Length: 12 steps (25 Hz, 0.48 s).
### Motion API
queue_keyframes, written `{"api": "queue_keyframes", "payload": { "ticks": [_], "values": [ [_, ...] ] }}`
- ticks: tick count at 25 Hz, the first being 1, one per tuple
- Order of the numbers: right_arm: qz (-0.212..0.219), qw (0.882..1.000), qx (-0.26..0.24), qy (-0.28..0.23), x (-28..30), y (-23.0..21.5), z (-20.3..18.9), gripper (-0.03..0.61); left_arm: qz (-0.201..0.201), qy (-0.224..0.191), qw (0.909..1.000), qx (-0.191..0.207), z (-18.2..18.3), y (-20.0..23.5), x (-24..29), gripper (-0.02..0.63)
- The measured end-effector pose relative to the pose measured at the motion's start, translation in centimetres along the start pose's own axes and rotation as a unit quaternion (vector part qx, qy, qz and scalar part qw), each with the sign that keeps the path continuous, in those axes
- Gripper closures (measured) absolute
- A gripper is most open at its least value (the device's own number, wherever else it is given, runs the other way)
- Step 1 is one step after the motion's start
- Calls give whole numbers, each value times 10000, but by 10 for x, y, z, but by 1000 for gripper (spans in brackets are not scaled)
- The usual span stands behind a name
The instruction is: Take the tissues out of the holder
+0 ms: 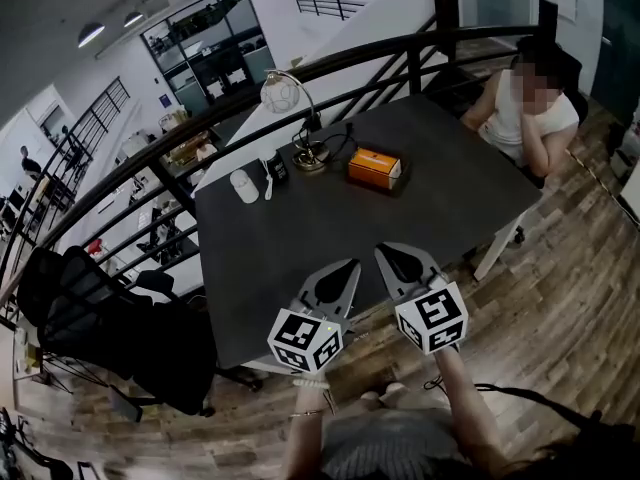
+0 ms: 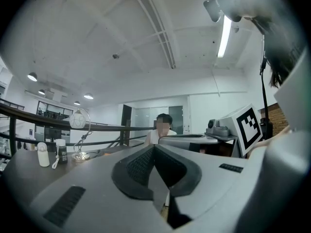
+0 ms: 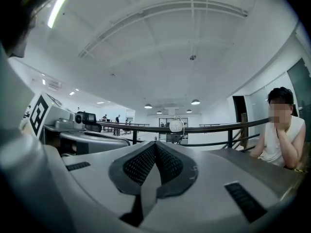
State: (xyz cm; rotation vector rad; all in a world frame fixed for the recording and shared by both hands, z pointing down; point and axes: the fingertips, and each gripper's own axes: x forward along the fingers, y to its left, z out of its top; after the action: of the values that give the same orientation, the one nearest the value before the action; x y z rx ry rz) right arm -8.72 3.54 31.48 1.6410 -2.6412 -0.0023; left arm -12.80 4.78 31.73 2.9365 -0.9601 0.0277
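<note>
- The left gripper is clenched: in the left gripper view its dark ribbed pads meet along one line and nothing is between them
- The right gripper is clenched too; the right gripper view shows its pads pressed together with nothing caught in them
- Both grippers hang over the near edge of the dark table, side by side and tilted inward, so their tips almost meet
- The orange tissue holder lies flat on the far part of the table, well apart from both grippers and touched by neither
- A desk lamp with a round white shade stands just to the left of the holder, its base near the holder's left end
- Farther left on the table lie a white object and a small dark bottle
- A seated person leans on the far right corner of the table
- A black chair stands off the table's left side, below the dark railing
</note>
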Motion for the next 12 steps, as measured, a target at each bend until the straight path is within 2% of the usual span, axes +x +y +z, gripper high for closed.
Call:
{"api": "queue_keyframes", "payload": {
  "ticks": [7,12],
  "values": [
    [-104,9998,-15,140,-12,-19,-8,565,-88,-69,9999,-127,-3,-16,19,606],
    [24,9990,449,-21,-9,-28,-10,565,-19,77,9998,-174,-9,-16,20,606]
  ]
}}
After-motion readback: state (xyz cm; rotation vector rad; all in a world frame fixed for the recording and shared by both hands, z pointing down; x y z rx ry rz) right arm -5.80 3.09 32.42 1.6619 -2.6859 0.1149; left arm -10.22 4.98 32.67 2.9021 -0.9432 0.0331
